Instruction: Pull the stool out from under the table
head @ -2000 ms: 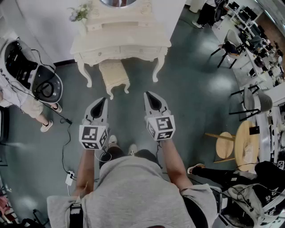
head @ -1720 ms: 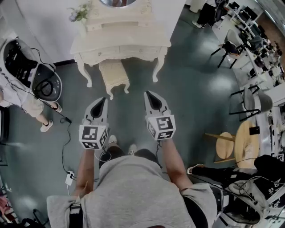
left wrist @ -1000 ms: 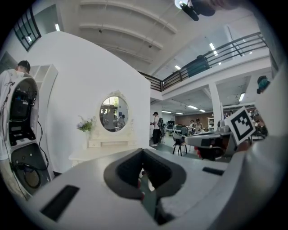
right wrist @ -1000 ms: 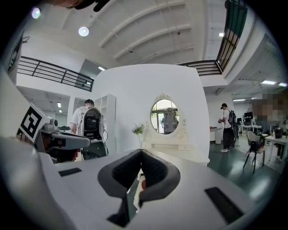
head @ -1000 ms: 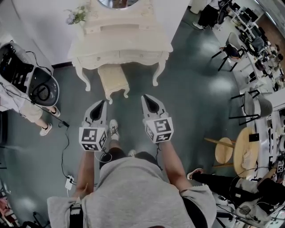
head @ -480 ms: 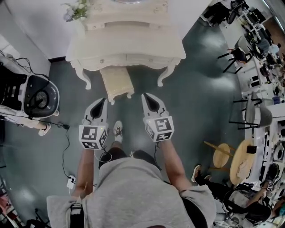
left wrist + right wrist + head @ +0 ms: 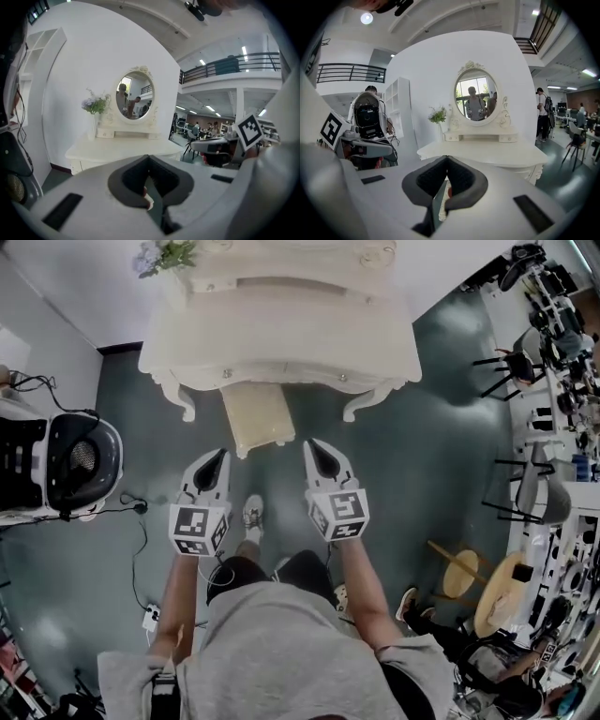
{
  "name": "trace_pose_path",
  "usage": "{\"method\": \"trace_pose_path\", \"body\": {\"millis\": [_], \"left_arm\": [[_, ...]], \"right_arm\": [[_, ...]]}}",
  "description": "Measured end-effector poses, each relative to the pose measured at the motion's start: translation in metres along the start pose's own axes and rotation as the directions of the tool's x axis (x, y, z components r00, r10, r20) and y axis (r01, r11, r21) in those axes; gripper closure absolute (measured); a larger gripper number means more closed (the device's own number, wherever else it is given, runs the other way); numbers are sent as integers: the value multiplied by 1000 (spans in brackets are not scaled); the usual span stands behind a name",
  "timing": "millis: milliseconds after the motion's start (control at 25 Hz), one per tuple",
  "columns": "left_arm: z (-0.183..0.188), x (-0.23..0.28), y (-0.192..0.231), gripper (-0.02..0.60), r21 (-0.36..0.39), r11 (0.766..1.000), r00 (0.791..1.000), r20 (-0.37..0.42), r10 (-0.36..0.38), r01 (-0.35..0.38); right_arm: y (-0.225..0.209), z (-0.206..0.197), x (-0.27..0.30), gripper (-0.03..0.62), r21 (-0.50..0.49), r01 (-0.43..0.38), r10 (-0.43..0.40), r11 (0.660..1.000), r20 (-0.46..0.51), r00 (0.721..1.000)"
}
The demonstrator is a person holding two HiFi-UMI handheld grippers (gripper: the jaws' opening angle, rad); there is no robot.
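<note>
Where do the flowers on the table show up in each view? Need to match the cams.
Head view: flowers at the top left edge, on the table's back left corner.
Left gripper view: flowers left of centre, just left of the oval mirror.
Right gripper view: flowers just left of centre, again left of the mirror.
Shared landmark: the white dressing table under them, in all three views.

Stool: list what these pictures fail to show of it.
- Head view: the far end of the stool lies hidden beneath the table top.
- Left gripper view: the body of the left gripper covers the space under the table top.
- Right gripper view: the right gripper does likewise.
</note>
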State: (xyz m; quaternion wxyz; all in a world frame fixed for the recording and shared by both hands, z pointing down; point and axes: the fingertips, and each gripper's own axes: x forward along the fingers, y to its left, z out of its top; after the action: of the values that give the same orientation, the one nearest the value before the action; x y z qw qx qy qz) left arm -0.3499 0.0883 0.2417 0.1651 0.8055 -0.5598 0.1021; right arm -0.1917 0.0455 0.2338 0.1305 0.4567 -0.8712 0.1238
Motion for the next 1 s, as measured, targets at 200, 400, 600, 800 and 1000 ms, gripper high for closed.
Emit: {"method": "trace_pose_path", "body": {"millis": [200,400,600,800,1000], "left_arm": [[-18,38,28,578,-19,1000,999,-39,-9,8],[-42,73,45,578,-51,999,998,-66,10,-14],[-76,117,61,580,-65,995,992,-104,65,-72],[-116,161,78,578,-117,982,982,-137,130,-147],[-158,200,96,578,-160,966,971,-161,176,-201]], "right_arm": [[-10,-19,47,580,14,0,0,1000,-45,999],[-30,-44,88,580,24,-15,16,1000,-83,996],[-55,-86,137,580,57,-65,72,996,-142,987],[-82,-139,182,580,98,-100,119,990,-205,972],[-101,-187,220,580,117,-119,146,986,-254,956]]}}
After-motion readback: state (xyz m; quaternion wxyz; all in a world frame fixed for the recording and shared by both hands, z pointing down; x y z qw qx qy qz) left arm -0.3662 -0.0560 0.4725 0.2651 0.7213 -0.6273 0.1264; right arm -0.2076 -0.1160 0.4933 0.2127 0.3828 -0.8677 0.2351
